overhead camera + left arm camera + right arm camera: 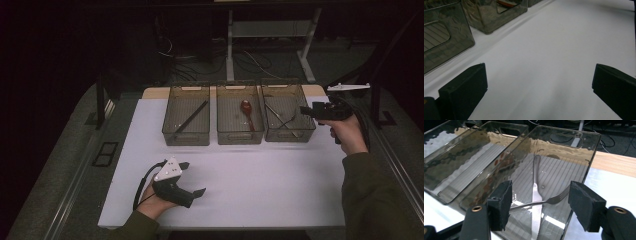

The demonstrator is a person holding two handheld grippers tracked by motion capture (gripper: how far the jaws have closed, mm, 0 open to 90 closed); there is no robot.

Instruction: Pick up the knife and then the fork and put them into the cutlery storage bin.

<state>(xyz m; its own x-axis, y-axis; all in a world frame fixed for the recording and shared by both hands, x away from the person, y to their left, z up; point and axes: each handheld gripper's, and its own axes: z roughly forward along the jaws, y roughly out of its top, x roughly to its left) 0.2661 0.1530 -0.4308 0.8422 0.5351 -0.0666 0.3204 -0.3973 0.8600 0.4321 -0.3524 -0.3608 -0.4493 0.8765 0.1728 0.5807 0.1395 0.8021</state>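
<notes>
Over at the near left corner of the white table [260, 185], the left gripper [196, 178] rests low in the person's left hand [152, 202], its jaws spread wide with nothing but bare surface between them; the left gripper view confirms that, with both black pads cut off at the bottom edge. Along the far edge sit three smoky see-through bins in a row. The left bin [186, 135] holds one long dark utensil lying on a slant, too dim to name. The middle bin [239, 136] has a red spoon [247, 112], bowl toward the far edge. The right bin [289, 134] is where the action is: a fork [541, 201] lies crossed over a serrated knife [535, 207], and the knife's tip runs out of the right gripper view at the bottom. The tinted walls throw wavy reflections, so the bin floors are hard to read from above. The right gripper [303, 111] hovers at the right bin's right rim, held up in the right hand [349, 134], jaws parted and gripping nothing. In its own view, the fork's tines sit between the two pads, with the handle end hidden behind the left pad.
</notes>
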